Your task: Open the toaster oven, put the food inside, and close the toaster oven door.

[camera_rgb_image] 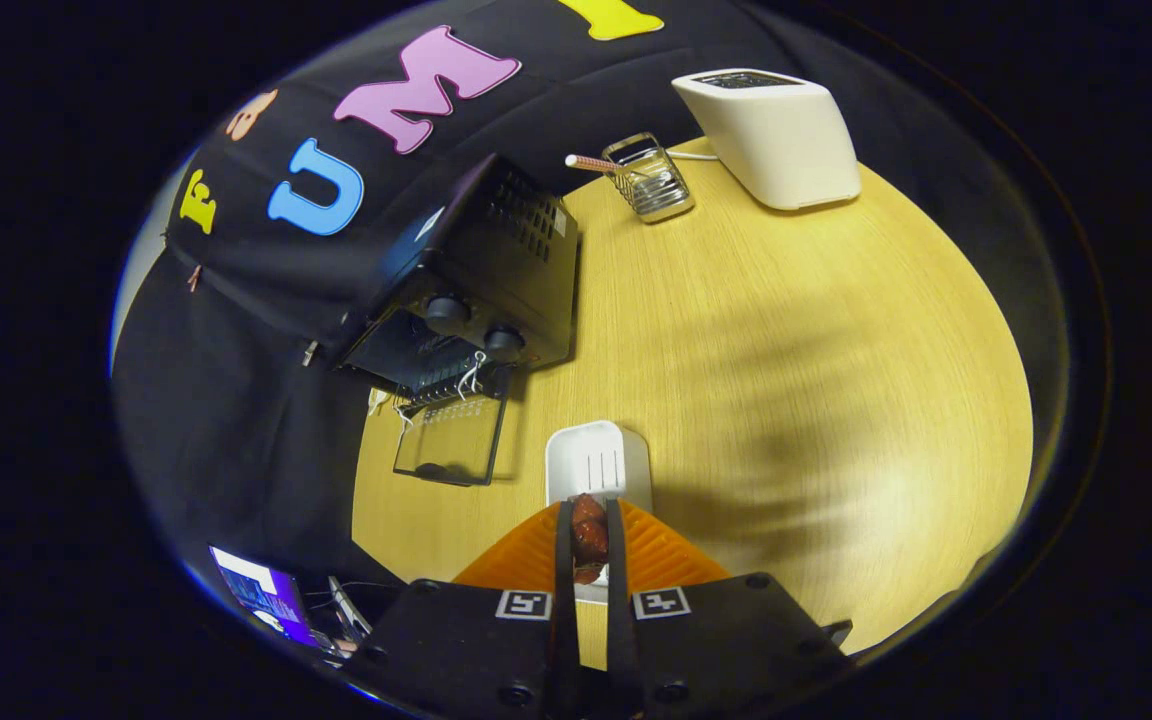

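A black toaster oven [481, 280] stands on the wooden table [786, 340], beyond the fingers and off to their left. Its glass door [451, 440] hangs open, folded down onto the table, and the dark inside with a wire rack shows behind it. My gripper [589, 520] is shut on a reddish-brown piece of food [589, 538], pressed between both fingers. A small white tray [598, 462] lies on the table just ahead of the fingertips and partly under them.
A white pop-up toaster [771, 135] stands at the table's far side. To its left is a small wire basket [648, 178] with a striped stick poking out. A lit screen [261, 592] shows low down past the table's near left edge.
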`<state>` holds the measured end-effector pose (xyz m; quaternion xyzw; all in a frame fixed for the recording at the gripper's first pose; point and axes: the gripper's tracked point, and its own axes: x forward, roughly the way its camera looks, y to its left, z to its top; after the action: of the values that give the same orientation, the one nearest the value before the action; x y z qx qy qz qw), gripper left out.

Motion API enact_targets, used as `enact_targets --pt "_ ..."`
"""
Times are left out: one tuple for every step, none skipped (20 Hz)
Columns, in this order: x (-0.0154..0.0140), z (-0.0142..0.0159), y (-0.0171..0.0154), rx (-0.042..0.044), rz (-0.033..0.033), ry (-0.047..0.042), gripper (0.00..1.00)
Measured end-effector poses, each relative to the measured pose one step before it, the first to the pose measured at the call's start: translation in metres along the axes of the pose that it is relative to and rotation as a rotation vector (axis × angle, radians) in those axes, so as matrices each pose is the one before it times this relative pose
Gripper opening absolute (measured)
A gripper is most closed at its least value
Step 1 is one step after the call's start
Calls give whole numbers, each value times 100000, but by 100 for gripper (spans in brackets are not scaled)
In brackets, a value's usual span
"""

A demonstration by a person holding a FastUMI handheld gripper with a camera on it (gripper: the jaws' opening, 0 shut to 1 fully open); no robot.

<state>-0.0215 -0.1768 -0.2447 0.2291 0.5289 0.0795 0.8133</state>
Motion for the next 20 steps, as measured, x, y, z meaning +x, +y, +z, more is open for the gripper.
enact_targets --pt "-419 357 483 48 -355 -1600 15" --pt "-399 323 477 117 -263 -1510 15" --pt "-444 289 672 867 384 -1504 15" --pt "-376 311 727 1383 457 -1260 15" --pt "-375 213 710 1849 297 -1406 15" --pt "-260 164 794 1748 506 -1331 15" --pt "-311 87 909 1536 733 -1482 15" --pt "-112 -54 928 1101 595 -1184 15" --pt "-94 -256 914 759 536 -1020 15" --pt "-28 -326 919 499 572 -1002 15" --pt "76 -437 915 380 649 -708 15" --pt "84 -526 993 114 664 -688 15" --pt "4 -586 833 116 562 -562 15" --pt "220 -613 910 315 612 -354 15" --pt "117 -820 917 402 708 75 15" --pt "159 -719 772 380 562 192 15" --pt "283 -704 714 459 444 -138 15" --pt "336 -663 719 267 572 -155 15" --pt "340 -637 832 391 600 -299 15" --pt "363 -553 771 427 812 -195 15"
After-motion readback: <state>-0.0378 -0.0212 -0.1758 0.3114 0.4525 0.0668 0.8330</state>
